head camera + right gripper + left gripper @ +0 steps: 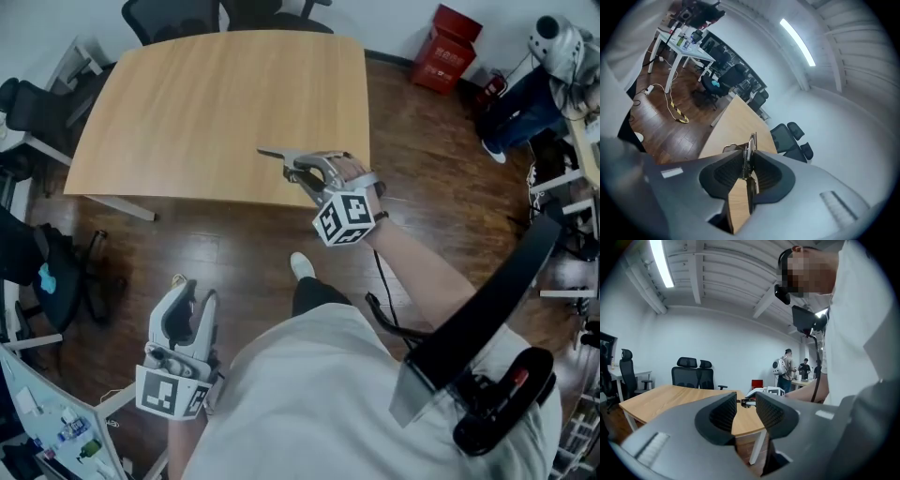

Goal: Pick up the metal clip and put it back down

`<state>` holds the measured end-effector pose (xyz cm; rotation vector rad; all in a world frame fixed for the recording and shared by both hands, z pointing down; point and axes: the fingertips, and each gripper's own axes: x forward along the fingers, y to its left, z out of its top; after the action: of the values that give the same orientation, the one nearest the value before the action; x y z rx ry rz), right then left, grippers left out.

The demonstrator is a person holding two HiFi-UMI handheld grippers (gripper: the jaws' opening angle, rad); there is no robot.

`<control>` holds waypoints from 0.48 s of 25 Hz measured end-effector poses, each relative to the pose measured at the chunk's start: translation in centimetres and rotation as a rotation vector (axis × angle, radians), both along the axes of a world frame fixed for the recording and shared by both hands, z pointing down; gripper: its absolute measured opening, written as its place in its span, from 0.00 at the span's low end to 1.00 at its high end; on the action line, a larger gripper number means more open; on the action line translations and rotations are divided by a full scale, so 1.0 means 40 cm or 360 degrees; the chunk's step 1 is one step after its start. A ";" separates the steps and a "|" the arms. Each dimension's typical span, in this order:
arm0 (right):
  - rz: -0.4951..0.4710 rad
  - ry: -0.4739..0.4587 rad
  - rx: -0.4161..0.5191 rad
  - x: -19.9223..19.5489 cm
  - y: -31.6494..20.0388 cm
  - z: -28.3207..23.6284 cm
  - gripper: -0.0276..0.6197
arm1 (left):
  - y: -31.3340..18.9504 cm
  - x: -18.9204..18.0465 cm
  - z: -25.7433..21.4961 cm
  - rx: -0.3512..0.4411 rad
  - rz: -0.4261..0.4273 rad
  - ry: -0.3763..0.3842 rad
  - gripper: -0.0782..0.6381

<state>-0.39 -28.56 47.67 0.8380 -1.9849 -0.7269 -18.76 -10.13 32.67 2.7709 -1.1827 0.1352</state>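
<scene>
Your left gripper point(192, 292) is idling, jaws apart and empty; your right gripper point(302, 172) is pinching the metal clip point(275, 154) over the table point(187, 103), so seemingly only the put-down is remaining.

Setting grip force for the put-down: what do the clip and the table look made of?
The clip looks like bare metal: silvery, with a dull sheen, thin flat blades and a small coiled spring at the hinge. The table has a light, matte wood-grain top. It is probably laminate rather than solid wood, but the pictures leave that open.

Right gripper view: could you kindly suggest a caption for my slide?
Right gripper shut on the metal clip, wooden table beyond the jaws.
</scene>
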 end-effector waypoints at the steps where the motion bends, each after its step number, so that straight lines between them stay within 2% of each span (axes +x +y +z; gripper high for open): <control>1: 0.0011 -0.0006 0.0009 -0.009 0.031 -0.027 0.16 | 0.022 -0.012 -0.001 0.0010 0.0011 0.0008 0.27; 7: 0.0056 -0.0024 0.0052 -0.098 0.254 -0.153 0.16 | 0.170 -0.094 0.031 0.0024 0.0101 0.0030 0.27; 12: 0.0047 -0.0061 0.0062 -0.156 0.430 -0.230 0.16 | 0.256 -0.120 0.059 0.0007 0.0172 0.0046 0.27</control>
<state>-6.64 -11.37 38.48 0.9086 -1.9939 -0.7398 -23.58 0.11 35.04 2.8309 -1.0283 0.1028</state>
